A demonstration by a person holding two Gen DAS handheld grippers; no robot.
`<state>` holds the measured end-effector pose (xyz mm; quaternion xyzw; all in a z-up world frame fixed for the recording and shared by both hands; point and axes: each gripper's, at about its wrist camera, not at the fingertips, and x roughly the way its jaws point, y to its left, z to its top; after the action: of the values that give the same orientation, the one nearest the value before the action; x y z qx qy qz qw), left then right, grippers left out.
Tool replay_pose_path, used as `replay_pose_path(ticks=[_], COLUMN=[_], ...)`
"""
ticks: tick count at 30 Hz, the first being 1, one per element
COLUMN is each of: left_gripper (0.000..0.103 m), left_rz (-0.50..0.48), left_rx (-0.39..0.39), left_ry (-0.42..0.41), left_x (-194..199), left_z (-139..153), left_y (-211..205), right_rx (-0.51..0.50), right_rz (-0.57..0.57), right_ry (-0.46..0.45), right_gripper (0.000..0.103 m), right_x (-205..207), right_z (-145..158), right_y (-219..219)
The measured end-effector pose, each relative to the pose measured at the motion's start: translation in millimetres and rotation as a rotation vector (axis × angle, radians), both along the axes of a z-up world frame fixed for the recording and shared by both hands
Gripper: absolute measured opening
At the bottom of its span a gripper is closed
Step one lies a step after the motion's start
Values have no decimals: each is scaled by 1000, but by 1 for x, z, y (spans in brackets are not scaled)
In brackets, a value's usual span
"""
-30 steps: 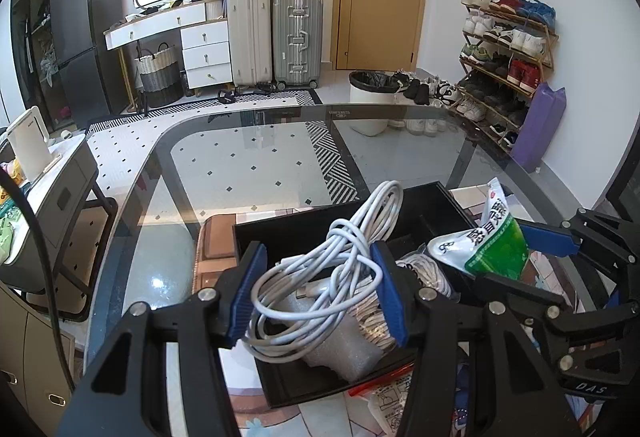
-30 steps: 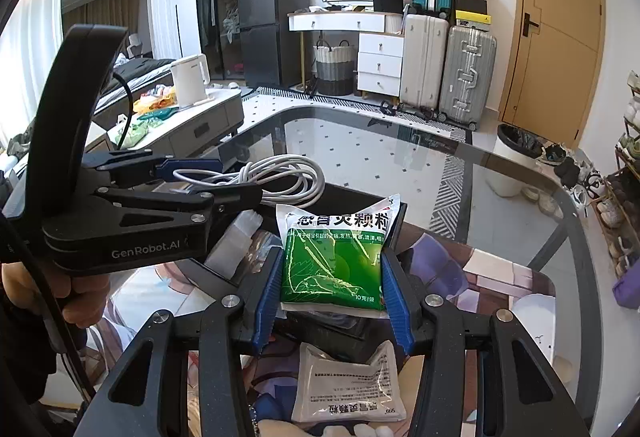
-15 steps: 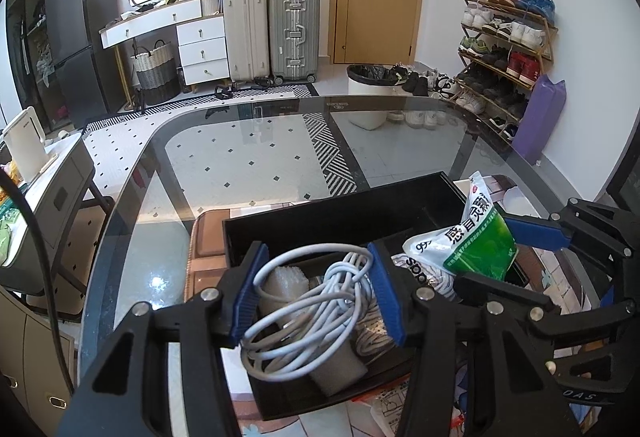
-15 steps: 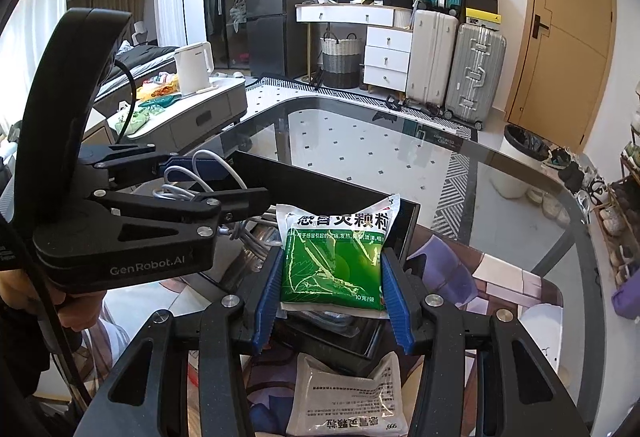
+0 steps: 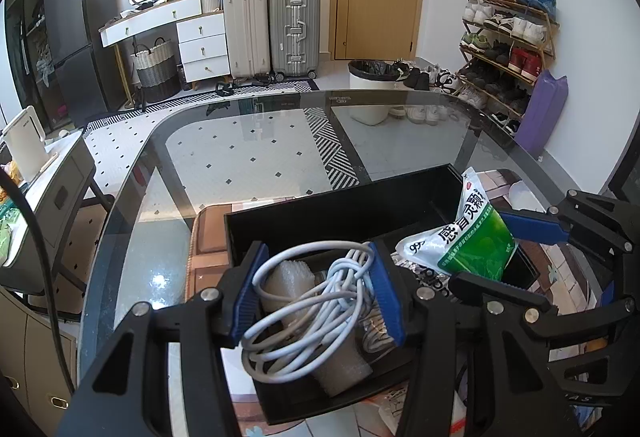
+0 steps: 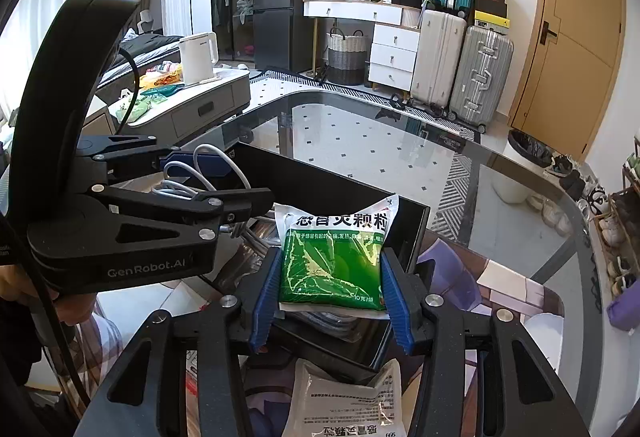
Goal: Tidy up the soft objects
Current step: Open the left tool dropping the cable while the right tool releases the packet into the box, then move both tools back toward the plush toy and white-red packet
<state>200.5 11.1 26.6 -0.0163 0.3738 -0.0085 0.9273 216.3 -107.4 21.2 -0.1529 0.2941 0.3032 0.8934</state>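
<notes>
A black open box (image 5: 340, 209) stands on the glass table (image 5: 256, 157). My left gripper (image 5: 316, 297) is shut on a coiled white cable (image 5: 304, 321) and holds it low inside the box, over a bubble-wrap roll (image 5: 288, 281). My right gripper (image 6: 330, 293) is shut on a green and white medicine sachet (image 6: 336, 257), held over the box's right part (image 6: 412, 233). The sachet (image 5: 472, 237) and right gripper also show in the left wrist view. Another white sachet (image 6: 348, 401) lies on the table in front of the box.
A patterned mat (image 6: 516, 289) lies under the box. A grey side cabinet (image 6: 192, 105) with a white kettle (image 6: 198, 57) stands left of the table. Suitcases (image 5: 272, 29), a drawer unit, a bin (image 5: 372, 89) and a shoe rack (image 5: 504, 37) line the far walls.
My left gripper has lowered the cable coil from above the box down into it. My right gripper has kept the green sachet nearly still over the box.
</notes>
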Motion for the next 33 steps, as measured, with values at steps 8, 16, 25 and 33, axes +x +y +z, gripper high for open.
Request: replay_pose_path(ticks=[8, 16, 25, 33], left_gripper=[53, 82, 103, 103], left_rz=[-1, -26, -18, 23], left_rx=[7, 12, 30, -5], left_ry=[11, 4, -49, -35], left_x=[1, -11, -43, -67], left_z=[-1, 3, 16, 14], left_y=[-1, -8, -10, -2], right_rx=[-19, 20, 148, 151], right_rz=[-22, -93, -148, -154], right_ry=[-43, -91, -58, -27], right_gripper=[67, 96, 102, 102], right_x=[-2, -16, -38, -65], right_z=[0, 10, 16, 3], right_y=[-1, -28, -74, -93])
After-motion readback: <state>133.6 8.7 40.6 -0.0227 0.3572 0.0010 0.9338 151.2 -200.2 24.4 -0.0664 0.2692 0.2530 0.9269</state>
